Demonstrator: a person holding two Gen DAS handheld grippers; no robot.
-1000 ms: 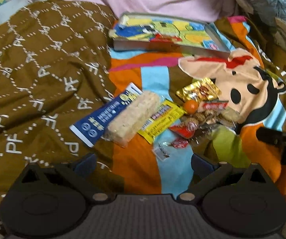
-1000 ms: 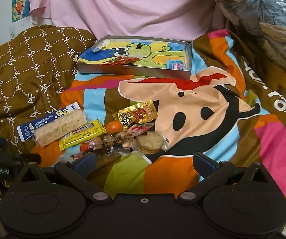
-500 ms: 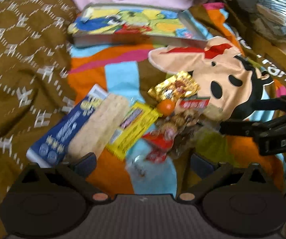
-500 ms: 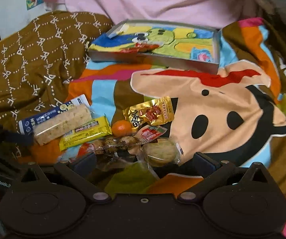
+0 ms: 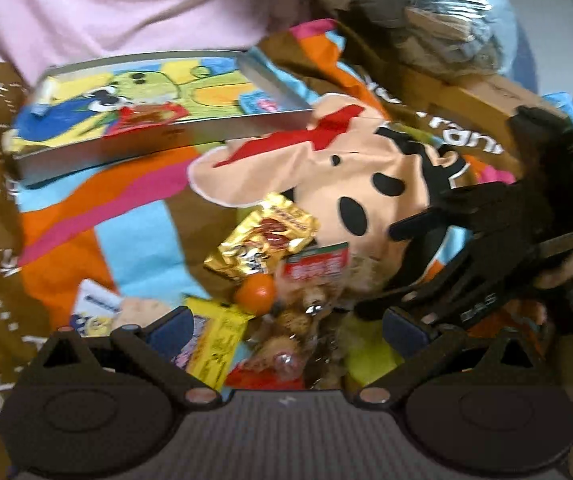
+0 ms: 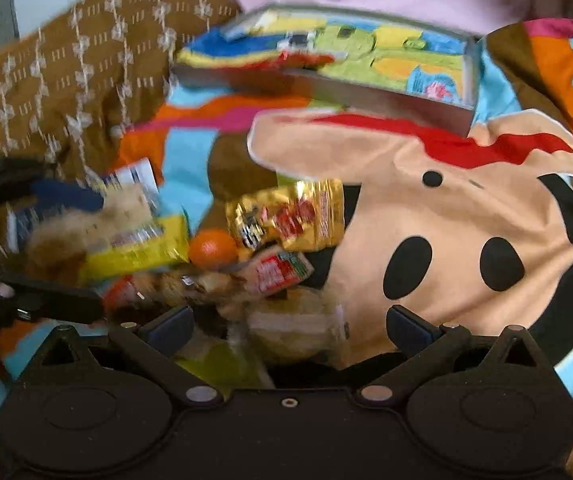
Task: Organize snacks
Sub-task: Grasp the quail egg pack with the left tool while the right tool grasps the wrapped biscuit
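Observation:
A pile of snacks lies on a colourful cartoon blanket. In the left wrist view I see a gold packet (image 5: 262,240), a small orange ball (image 5: 255,294), a red and white packet (image 5: 314,266) and a yellow bar (image 5: 214,348). My left gripper (image 5: 288,328) is open, low over the near end of the pile. In the right wrist view my right gripper (image 6: 290,326) is open, with a round cracker packet (image 6: 294,328) lying between its fingers. Beyond it are the gold packet (image 6: 286,216) and the orange ball (image 6: 212,248). A shallow cartoon-printed tray (image 6: 326,68) sits behind the pile.
The tray (image 5: 146,108) lies at the back left, with a red wrapper inside. A brown patterned blanket (image 6: 66,80) covers the left side. Pink fabric and plastic-wrapped bundles (image 5: 446,12) rise at the back. Each gripper shows at the edge of the other's view.
Both grippers have moved forward and down toward the snack pile, which now fills the lower middle of each view. The right gripper has drawn close beside the left one.

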